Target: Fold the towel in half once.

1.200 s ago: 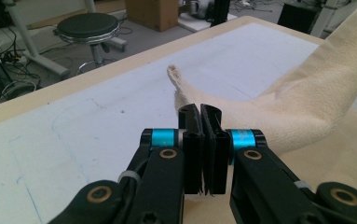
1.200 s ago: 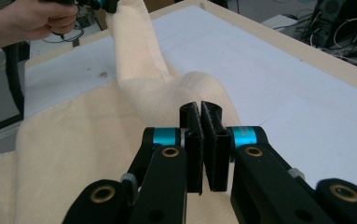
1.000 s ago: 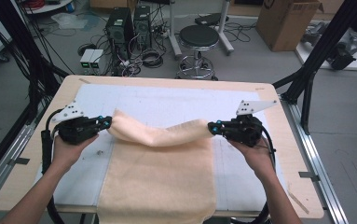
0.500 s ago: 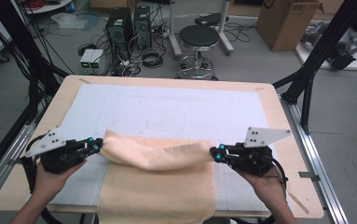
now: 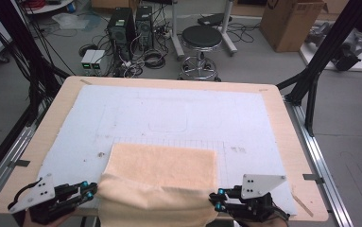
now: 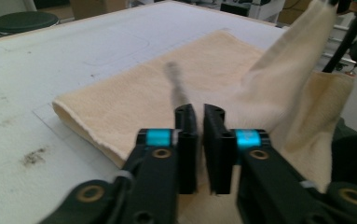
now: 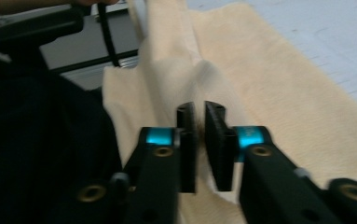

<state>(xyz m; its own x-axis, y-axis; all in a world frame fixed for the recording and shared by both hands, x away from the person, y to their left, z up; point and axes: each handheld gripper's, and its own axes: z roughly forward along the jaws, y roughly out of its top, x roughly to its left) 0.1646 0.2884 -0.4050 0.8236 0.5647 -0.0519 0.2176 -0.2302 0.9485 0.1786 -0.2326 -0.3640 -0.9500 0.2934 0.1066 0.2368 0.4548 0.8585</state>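
A beige towel (image 5: pixel 162 165) lies on the pale mat, its far half flat and its near half raised into a fold across the front edge. My left gripper (image 5: pixel 92 191) is shut on the towel's near left corner, at the table's front left. My right gripper (image 5: pixel 215 201) is shut on the near right corner. In the left gripper view the jaws (image 6: pixel 199 112) pinch the cloth, and the towel (image 6: pixel 143 93) stretches away to the right. In the right gripper view the jaws (image 7: pixel 199 109) grip a ridge of the towel (image 7: pixel 269 79), with flat cloth beyond.
The pale mat (image 5: pixel 178 113) covers a wooden table (image 5: pixel 292 156). Behind the table on the floor stand a black stool (image 5: pixel 202 38), computer towers (image 5: pixel 131 21) with cables, and a cardboard box (image 5: pixel 287 19). Black frame posts (image 5: pixel 311 75) rise at both sides.
Both grippers have drawn back toward the table's near edge and lower, dragging the towel with them. Its far half now lies flat on the mat.
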